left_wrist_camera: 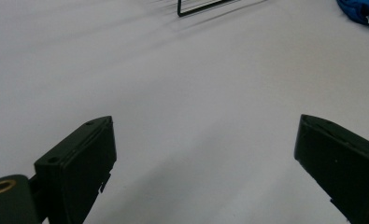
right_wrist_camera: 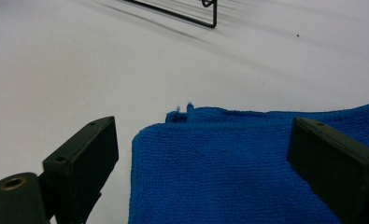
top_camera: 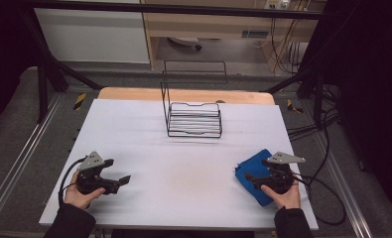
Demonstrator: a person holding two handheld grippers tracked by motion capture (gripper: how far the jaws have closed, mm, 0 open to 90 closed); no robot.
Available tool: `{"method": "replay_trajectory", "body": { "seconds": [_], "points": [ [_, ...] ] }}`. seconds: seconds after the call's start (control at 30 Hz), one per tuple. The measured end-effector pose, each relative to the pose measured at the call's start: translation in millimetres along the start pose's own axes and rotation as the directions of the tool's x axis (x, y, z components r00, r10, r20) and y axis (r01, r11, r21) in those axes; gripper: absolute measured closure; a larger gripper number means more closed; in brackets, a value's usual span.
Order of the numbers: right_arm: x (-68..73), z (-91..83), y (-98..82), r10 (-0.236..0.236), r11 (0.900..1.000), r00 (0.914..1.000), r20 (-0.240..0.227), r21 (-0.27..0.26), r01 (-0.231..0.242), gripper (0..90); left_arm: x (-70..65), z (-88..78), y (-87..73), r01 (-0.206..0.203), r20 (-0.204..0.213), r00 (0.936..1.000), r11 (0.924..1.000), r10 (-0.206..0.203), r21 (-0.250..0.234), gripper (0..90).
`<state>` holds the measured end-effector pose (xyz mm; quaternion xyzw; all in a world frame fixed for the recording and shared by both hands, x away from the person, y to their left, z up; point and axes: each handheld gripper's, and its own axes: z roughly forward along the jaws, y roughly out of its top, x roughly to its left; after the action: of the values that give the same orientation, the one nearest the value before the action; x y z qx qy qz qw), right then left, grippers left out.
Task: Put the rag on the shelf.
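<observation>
Table (top_camera: 183, 183), covered in white, carries a wire rack (top_camera: 193, 119) at its far middle. A folded blue cloth (top_camera: 250, 171) lies under the wide-spread right gripper (right_wrist_camera: 203, 154). The left gripper (top_camera: 115, 173), jaws wide, holds nothing.

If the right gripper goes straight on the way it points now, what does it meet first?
Probably the blue cloth, lying folded right between and under the open right gripper. The wire rack stands further on.
</observation>
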<state>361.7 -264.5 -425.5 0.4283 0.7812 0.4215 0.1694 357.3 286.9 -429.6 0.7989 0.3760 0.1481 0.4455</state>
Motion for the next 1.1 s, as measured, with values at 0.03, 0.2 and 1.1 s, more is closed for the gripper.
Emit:
{"method": "replay_trajectory", "body": {
  "seconds": [0.03,0.2,1.1],
  "points": [
    [2.2,2.3,0.7,-0.007,1.0,0.9999,0.01,0.015,0.007,11.7,0.1,0.4,-0.2,-0.002,0.001,1.0,1.0,0.002,0.002,5.7],
    [8.1,14.7,2.3,-0.021,0.997,0.9997,0.012,0.077,0.02,23.0,0.4,1.4,-1.3,-0.007,-0.008,0.9999,0.9999,0.008,0.014,5.9],
    [21.2,48.8,4.2,-0.065,0.986,0.9883,0.138,0.16,0.042,73.4,-0.8,2.5,-1.1,-0.006,-0.012,0.9999,0.9996,0.007,0.027,6.8]
  ]
}}
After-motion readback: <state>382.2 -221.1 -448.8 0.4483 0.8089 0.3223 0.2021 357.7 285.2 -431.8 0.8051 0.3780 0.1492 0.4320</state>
